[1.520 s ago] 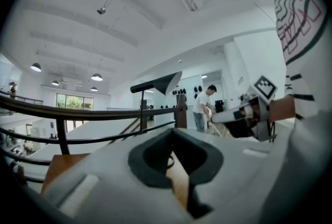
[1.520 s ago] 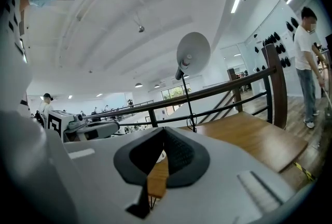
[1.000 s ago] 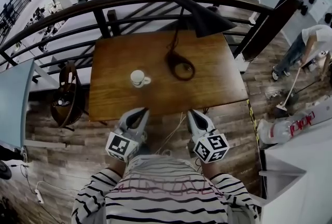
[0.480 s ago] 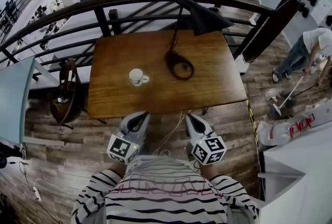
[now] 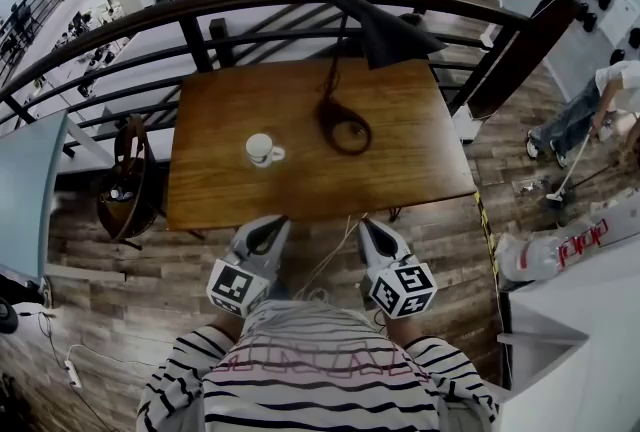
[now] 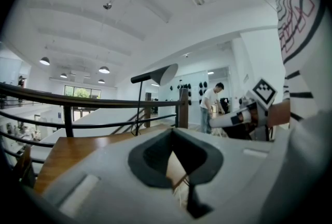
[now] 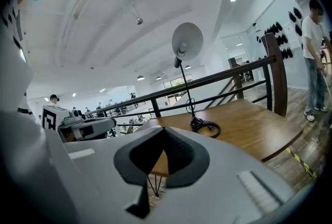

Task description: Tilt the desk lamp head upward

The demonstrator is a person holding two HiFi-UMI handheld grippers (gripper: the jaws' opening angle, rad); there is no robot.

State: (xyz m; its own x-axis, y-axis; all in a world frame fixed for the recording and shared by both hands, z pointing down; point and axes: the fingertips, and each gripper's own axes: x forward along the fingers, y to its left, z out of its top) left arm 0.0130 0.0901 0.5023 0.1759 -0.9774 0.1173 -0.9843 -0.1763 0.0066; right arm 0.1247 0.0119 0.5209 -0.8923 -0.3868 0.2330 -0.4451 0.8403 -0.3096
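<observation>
The black desk lamp stands on the far half of the wooden table (image 5: 420,170). Its ring base (image 5: 347,132) lies on the top, and a thin stem rises to the cone head (image 5: 385,30), which points down and right. In the left gripper view the lamp head (image 6: 166,72) shows side-on. The right gripper view shows the lamp's head (image 7: 187,40) from its open face, above the base (image 7: 205,127). My left gripper (image 5: 264,235) and right gripper (image 5: 376,235) hover side by side just short of the table's near edge, both shut and empty, far from the lamp.
A white mug (image 5: 262,150) stands left of the lamp base. A dark metal railing (image 5: 200,40) runs behind the table and a thick post (image 5: 520,50) stands at its right. A chair (image 5: 130,185) is at the left. A person with a mop (image 5: 600,90) works at the right.
Both grippers stay shut and almost where they were, and the left one has crept slightly. The person with the mop has shifted to the right. The lamp has not moved.
</observation>
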